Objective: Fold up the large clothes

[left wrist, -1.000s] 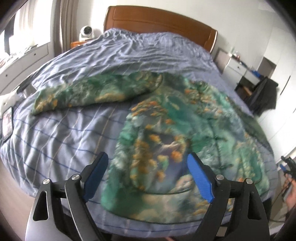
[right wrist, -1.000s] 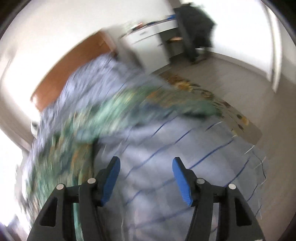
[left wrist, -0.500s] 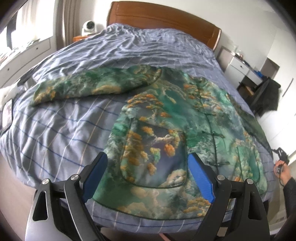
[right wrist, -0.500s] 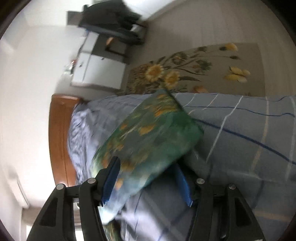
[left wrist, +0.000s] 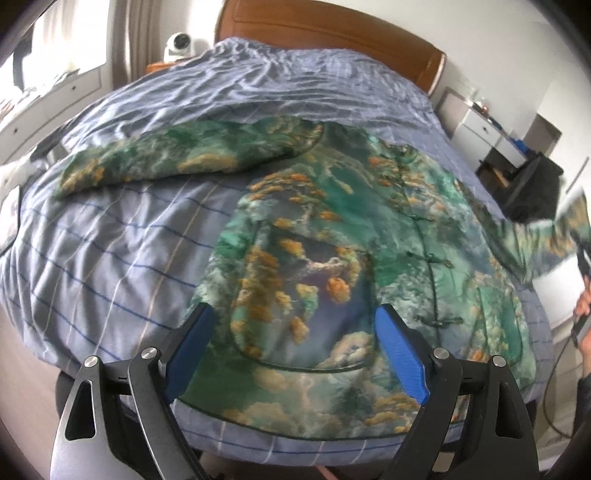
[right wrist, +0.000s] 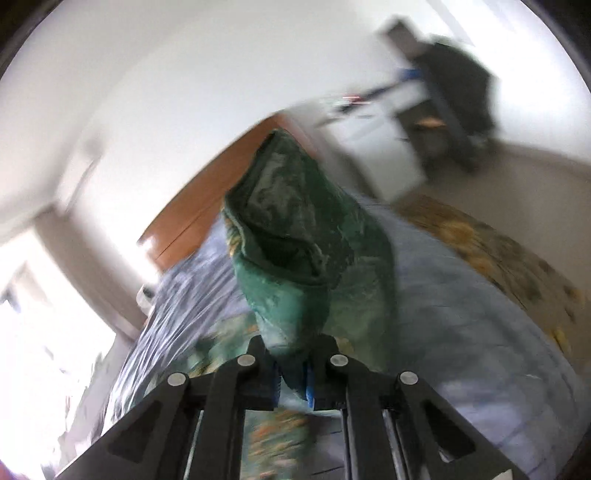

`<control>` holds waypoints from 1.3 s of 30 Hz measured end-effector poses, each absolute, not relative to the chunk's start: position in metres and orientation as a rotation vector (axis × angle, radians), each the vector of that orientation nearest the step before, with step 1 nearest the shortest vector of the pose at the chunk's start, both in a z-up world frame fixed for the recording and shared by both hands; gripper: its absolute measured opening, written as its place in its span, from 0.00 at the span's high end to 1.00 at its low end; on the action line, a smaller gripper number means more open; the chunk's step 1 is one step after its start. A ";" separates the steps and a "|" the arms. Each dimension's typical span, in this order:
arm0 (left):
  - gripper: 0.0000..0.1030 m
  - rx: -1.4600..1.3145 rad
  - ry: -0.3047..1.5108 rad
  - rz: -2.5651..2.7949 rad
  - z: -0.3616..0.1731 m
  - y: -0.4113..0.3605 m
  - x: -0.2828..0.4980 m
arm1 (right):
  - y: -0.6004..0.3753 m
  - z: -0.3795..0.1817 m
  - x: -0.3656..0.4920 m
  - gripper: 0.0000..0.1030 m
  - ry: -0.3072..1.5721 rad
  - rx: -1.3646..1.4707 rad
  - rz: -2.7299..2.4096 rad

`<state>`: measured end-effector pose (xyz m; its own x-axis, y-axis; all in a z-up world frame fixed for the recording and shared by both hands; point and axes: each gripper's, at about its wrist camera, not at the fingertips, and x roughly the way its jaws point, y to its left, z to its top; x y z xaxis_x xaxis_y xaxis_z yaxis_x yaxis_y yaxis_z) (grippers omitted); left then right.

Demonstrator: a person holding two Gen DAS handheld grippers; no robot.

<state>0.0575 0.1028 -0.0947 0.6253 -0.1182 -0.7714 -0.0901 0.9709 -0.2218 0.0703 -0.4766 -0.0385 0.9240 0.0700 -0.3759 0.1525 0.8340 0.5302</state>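
A green jacket with orange and cloud print lies front-up on the bed, one sleeve stretched out to the left. My left gripper hovers open above the jacket's hem and pocket, nothing between its blue pads. My right gripper is shut on the cuff end of the other sleeve, which stands up in front of the camera. In the left wrist view that sleeve is lifted off the bed's right edge by a hand.
The bed has a blue striped cover and a wooden headboard. A white camera sits on the nightstand. White drawers and a dark chair stand to the right. A flowered rug lies on the floor.
My right gripper closed on the right sleeve's end and lifted it off the bed. The left gripper has stayed open over the hem.
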 end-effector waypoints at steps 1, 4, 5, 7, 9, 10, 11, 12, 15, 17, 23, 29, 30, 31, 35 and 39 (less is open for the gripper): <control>0.13 -0.236 0.890 -0.021 -0.093 0.100 0.056 | -0.455 -0.034 0.076 0.91 0.406 0.549 -0.003; 0.13 -0.214 0.882 -0.026 -0.093 0.097 0.051 | -0.390 -0.037 0.103 0.91 0.475 0.436 0.090; 0.13 -0.215 0.885 -0.027 -0.094 0.098 0.050 | -0.373 -0.041 0.110 0.91 0.495 0.402 0.103; 0.13 -0.229 0.897 -0.025 -0.098 0.101 0.048 | -0.337 -0.060 0.126 0.91 0.541 0.349 0.127; 0.13 -0.245 0.902 -0.021 -0.100 0.103 0.045 | -0.311 -0.080 0.135 0.91 0.576 0.304 0.142; 0.13 -0.250 0.901 -0.022 -0.101 0.103 0.044 | -0.297 -0.090 0.139 0.91 0.595 0.267 0.144; 0.13 -0.252 0.899 -0.023 -0.101 0.104 0.042 | -0.284 -0.101 0.141 0.91 0.615 0.237 0.149; 0.13 -0.247 0.895 -0.025 -0.102 0.104 0.040 | -0.272 -0.112 0.145 0.91 0.639 0.210 0.156; 0.13 -0.225 0.897 -0.024 -0.105 0.101 0.036 | -0.237 -0.136 0.135 0.91 0.702 0.132 0.183; 0.13 -0.216 0.912 -0.032 -0.110 0.099 0.036 | -0.222 -0.143 0.126 0.87 0.726 0.094 0.208; 0.13 -0.213 0.930 -0.053 -0.113 0.092 0.037 | -0.218 -0.158 0.118 0.58 0.788 0.080 0.251; 0.13 -0.224 0.947 -0.131 -0.107 0.079 0.050 | -0.214 -0.154 0.094 0.43 0.808 0.090 0.305; 0.12 -0.238 0.950 -0.161 -0.105 0.076 0.056 | -0.210 -0.151 0.088 0.42 0.799 0.092 0.311; 0.12 -0.260 0.958 -0.211 -0.101 0.069 0.065 | -0.211 -0.147 0.078 0.42 0.785 0.095 0.315; 0.08 -0.313 1.009 -0.446 -0.100 0.028 0.107 | -0.221 -0.132 0.041 0.37 0.724 0.113 0.296; 0.08 -0.314 1.098 -0.596 -0.123 -0.037 0.159 | -0.232 -0.125 0.012 0.37 0.698 0.165 0.279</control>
